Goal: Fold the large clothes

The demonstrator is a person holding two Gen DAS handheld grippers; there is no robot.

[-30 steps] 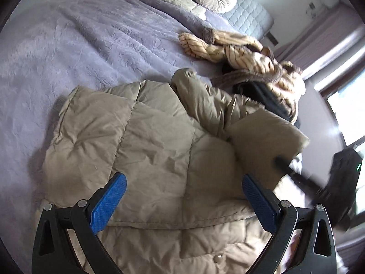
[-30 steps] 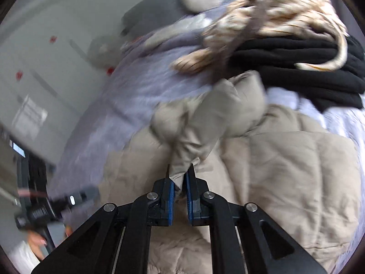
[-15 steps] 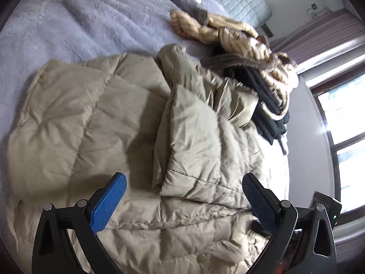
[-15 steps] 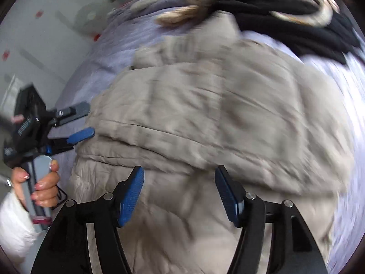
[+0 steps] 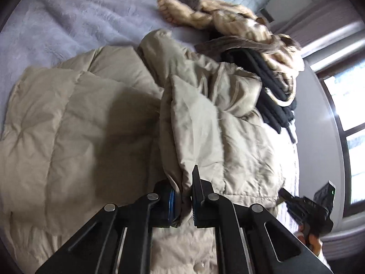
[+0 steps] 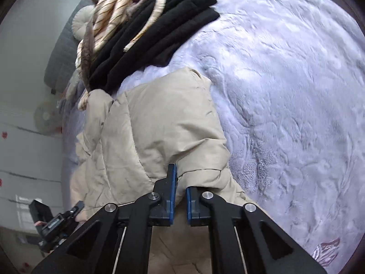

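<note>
1. Beige jacket (image 5: 79, 137) lies spread on the bed (image 5: 68, 22) ahead of your left gripper (image 5: 182, 196); its fingers pinch a folded edge.
2. Your right gripper (image 6: 180, 194) clamps the jacket's (image 6: 164, 123) near hem; black clothes (image 6: 159, 27) lie beyond.

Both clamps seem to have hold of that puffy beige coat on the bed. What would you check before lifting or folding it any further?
1. Left gripper pinching a fold of the coat: ok.
2. Right gripper shut on the coat's edge: ok.
3. Sleeve already laid across the coat's body: ok.
4. Pile of clothes clear of the coat: not ok, it touches the collar end.
5. Bare blanket beside the coat to fold onto: ok.
6. Front fastened: cannot tell.
</note>
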